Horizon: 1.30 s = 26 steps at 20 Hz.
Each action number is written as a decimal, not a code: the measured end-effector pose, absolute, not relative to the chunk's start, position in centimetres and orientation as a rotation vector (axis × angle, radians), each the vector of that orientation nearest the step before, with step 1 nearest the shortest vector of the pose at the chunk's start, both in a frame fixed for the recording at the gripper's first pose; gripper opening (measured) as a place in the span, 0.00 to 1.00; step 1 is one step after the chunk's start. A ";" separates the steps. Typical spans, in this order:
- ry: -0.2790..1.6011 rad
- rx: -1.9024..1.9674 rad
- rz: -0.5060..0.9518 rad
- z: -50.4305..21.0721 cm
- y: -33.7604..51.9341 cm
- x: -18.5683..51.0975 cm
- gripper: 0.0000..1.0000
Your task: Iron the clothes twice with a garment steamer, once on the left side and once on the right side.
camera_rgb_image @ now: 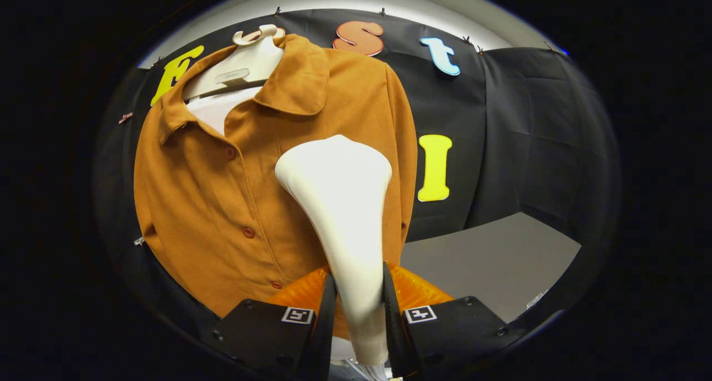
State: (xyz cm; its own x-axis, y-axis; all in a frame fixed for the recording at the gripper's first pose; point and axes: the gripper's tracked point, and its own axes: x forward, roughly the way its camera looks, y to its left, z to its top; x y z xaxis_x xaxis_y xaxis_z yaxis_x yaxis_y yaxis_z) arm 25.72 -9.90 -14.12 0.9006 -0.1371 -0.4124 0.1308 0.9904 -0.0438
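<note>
A brown buttoned shirt (222,203) hangs on a pale hanger (245,64) against the booth's wall, with a white lining showing at the open collar. My gripper (359,308) is shut on the neck of a white garment steamer (339,203). The steamer's wide head rises beyond the fingers and lies over the shirt's right half, at chest height. Whether the head touches the cloth I cannot tell. The steamer's lower body is hidden below the fingers.
A grey table top (489,264) lies to the right of the shirt, below the black cloth wall (528,136). The shirt's buttons (248,232) run down its middle, left of the steamer head.
</note>
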 end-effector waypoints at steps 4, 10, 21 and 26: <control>0.492 -0.026 -0.122 -16.5 -9.4 26.4 0.45; 0.578 -0.037 -0.093 -19.7 -9.0 26.4 0.45; 0.741 0.013 -0.135 -25.6 -9.9 24.9 0.45; 0.837 0.034 -0.147 -28.3 -10.1 23.8 0.45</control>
